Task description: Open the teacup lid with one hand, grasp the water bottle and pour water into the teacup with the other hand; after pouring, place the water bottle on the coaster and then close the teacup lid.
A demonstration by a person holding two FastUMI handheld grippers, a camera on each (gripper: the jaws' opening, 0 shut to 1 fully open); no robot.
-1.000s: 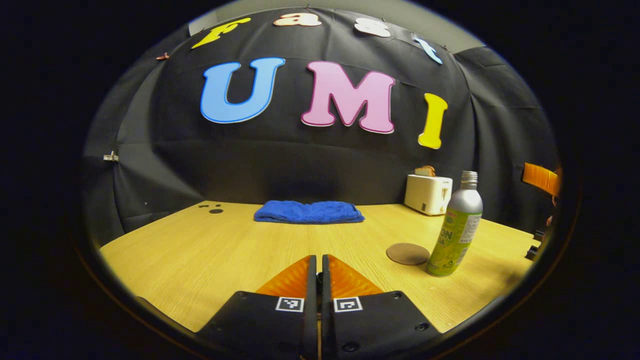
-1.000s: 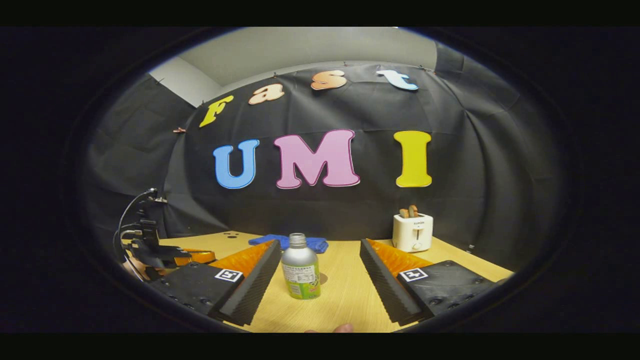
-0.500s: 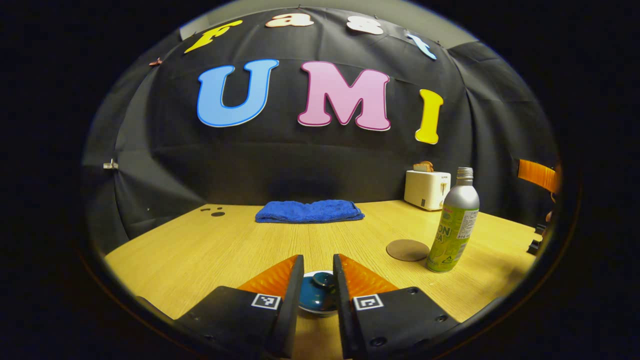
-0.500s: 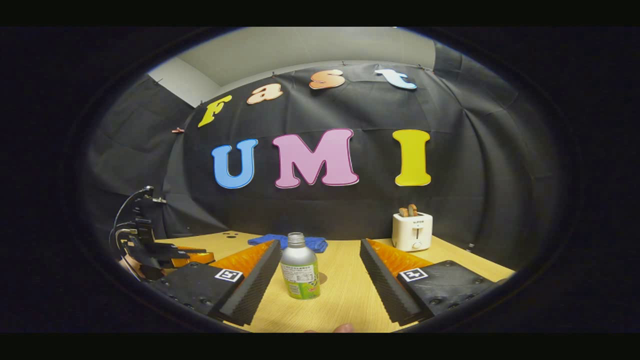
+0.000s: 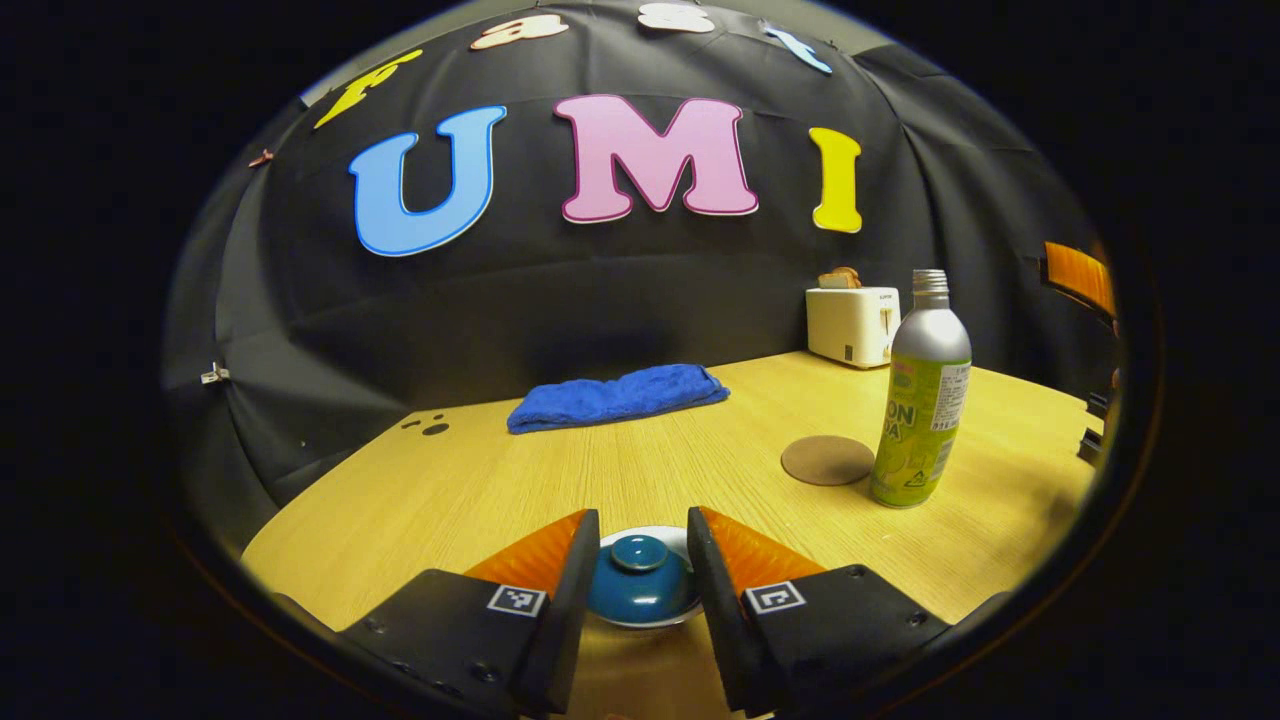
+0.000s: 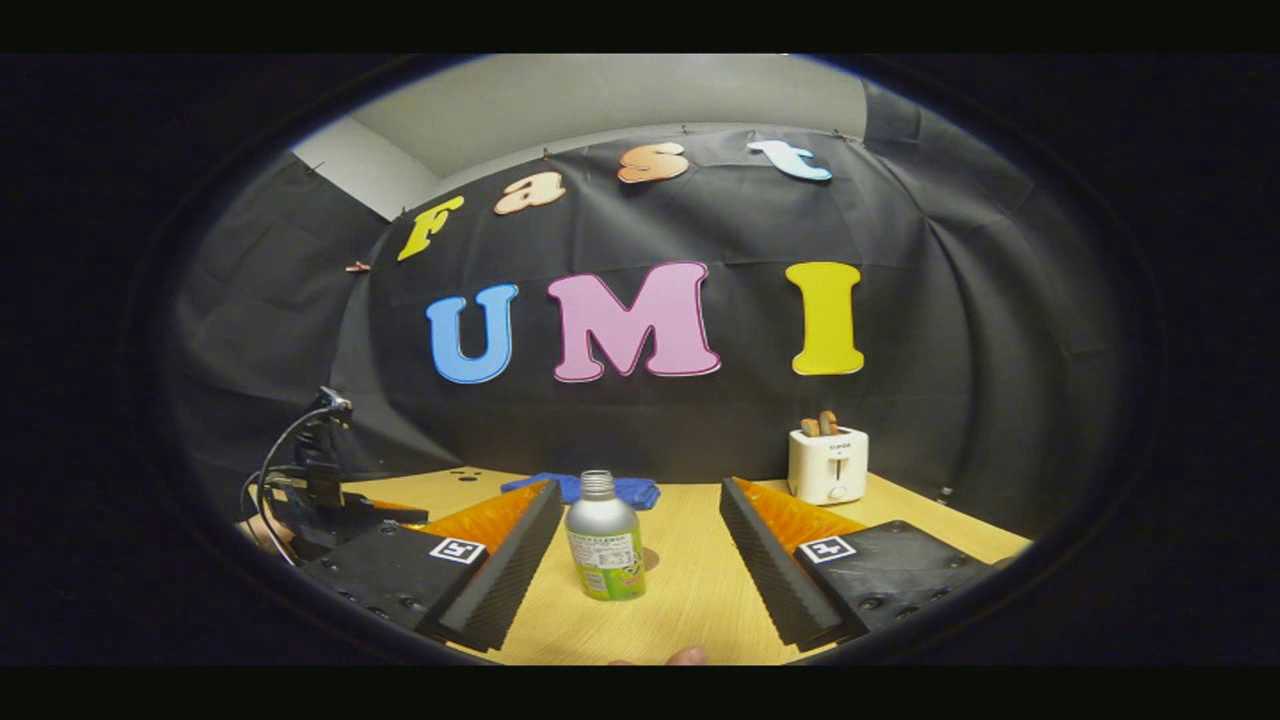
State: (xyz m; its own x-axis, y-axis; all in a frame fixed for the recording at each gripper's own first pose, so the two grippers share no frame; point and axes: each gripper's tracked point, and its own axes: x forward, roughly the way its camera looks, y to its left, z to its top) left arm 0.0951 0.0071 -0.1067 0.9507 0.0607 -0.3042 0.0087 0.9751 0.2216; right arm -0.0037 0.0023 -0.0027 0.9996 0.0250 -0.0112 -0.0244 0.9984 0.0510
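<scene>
At the bottom centre of the left gripper view, the released left claw (image 5: pixel 637 560) is straddling the teacup lid (image 5: pixel 641 578), and should be centring on its knob (image 5: pixel 640 551) before clenching, while the right claw (image 6: pixel 640 545) is gaping toward the water bottle (image 6: pixel 604 537).

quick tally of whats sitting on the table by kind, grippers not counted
Round blue teacup lid with knob: 1
Silver and green metal water bottle: 1
Round brown coaster: 1
Folded blue towel: 1
White toaster with bread in its slots: 1
Total: 5
</scene>
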